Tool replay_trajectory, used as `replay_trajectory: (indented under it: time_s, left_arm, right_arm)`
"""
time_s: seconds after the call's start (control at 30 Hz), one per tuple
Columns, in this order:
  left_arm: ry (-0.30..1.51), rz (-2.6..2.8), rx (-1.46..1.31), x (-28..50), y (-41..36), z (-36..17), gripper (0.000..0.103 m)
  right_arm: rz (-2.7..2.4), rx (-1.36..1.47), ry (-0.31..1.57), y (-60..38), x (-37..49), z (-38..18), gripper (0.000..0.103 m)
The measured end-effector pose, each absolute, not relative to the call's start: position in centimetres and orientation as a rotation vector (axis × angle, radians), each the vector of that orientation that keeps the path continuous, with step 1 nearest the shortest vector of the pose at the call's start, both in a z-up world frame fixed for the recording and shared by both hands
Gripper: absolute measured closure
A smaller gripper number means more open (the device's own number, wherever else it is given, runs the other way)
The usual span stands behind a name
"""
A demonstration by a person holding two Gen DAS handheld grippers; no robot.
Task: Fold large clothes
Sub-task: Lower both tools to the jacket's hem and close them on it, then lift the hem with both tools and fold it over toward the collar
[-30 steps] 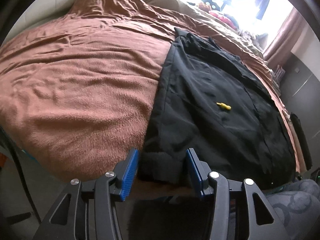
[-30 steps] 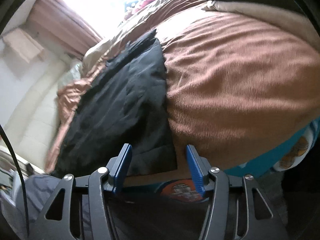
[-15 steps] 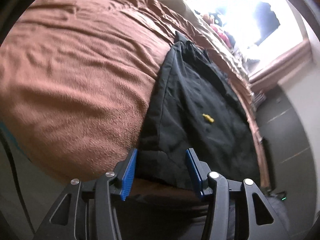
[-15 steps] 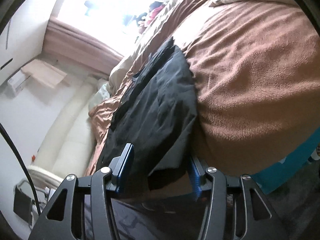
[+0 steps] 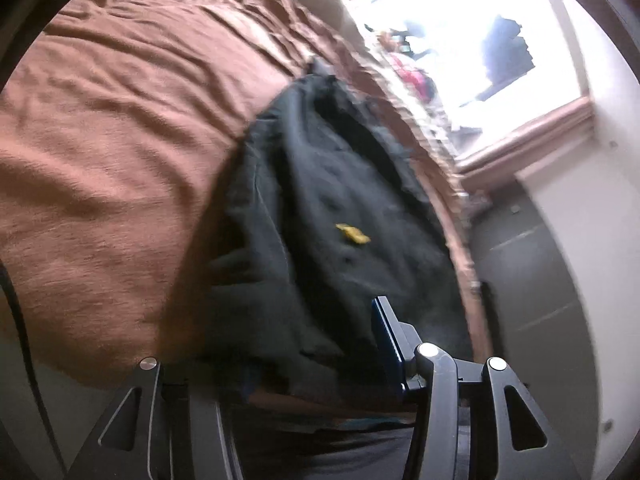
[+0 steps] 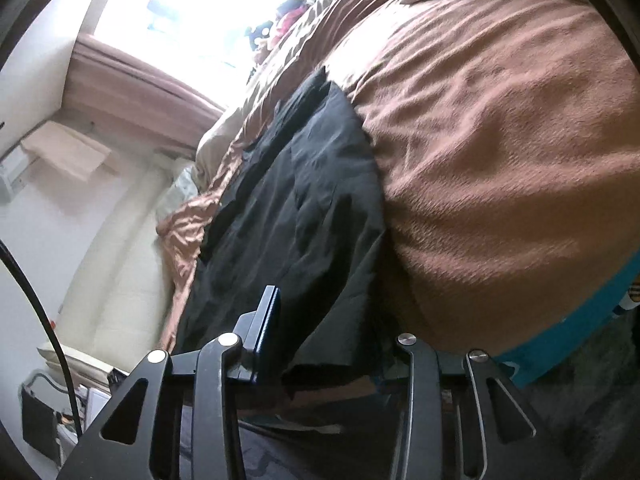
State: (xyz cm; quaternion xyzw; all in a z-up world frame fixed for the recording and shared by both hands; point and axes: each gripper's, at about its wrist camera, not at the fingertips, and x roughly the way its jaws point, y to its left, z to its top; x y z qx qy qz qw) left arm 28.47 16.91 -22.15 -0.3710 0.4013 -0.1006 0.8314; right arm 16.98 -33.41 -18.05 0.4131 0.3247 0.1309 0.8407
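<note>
A large black garment with a small yellow tag lies lengthwise on a brown blanket. In the left wrist view my left gripper straddles the garment's near left hem corner; its jaws stand wide, the cloth covers the left finger, and only the blue-padded right finger shows. In the right wrist view the same garment lies on the blanket. My right gripper straddles the near right hem corner, jaws wide, with the right finger hidden under the cloth.
The blanket covers a bed that drops off at its near edge. A bright window with pink curtains lies beyond the far end. A dark cabinet stands right of the bed, a cream headboard or sofa left, teal fabric below the blanket.
Both grippers moved forward onto the garment's near hem; the cloth now lies between their jaws and hides one finger of each. The views have tilted.
</note>
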Motion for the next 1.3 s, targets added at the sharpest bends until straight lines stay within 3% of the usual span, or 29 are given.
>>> replay_trajectory:
  time_s: [0.07, 0.13, 0.37, 0.47, 0.87, 1.3]
  left_arm:
    - [0.862, -0.13, -0.776, 28.1, 17.5, -22.6, 0.063]
    - [0.831, -0.112, -0.809, 27.9, 18.3, -22.7, 0.065]
    - [0.827, -0.023, -0.853, 28.4, 19.7, -23.2, 0.092]
    - [0.811, -0.01, -0.826, 28.0, 19.5, -22.3, 0.098]
    - [0.627, -0.073, -0.82, 25.4, 19.4, -13.3, 0.101]
    - [0.461, -0.133, -0.8, 16.9, 19.3, -3.6, 0.101]
  right_arm:
    - [0.254, 0.844, 0.686, -33.0, 17.4, -17.5, 0.067]
    - [0.234, 0.844, 0.68, -33.1, 17.9, -17.2, 0.068]
    - [0.159, 0.869, 0.672, -32.9, 18.3, -16.0, 0.1]
    - [0.152, 0.872, 0.65, -32.8, 17.5, -14.7, 0.103]
    - [0.212, 0.857, 0.482, -33.5, 11.5, -6.6, 0.103]
    - [0.281, 0.804, 0.364, -33.8, 1.5, -0.4, 0.103]
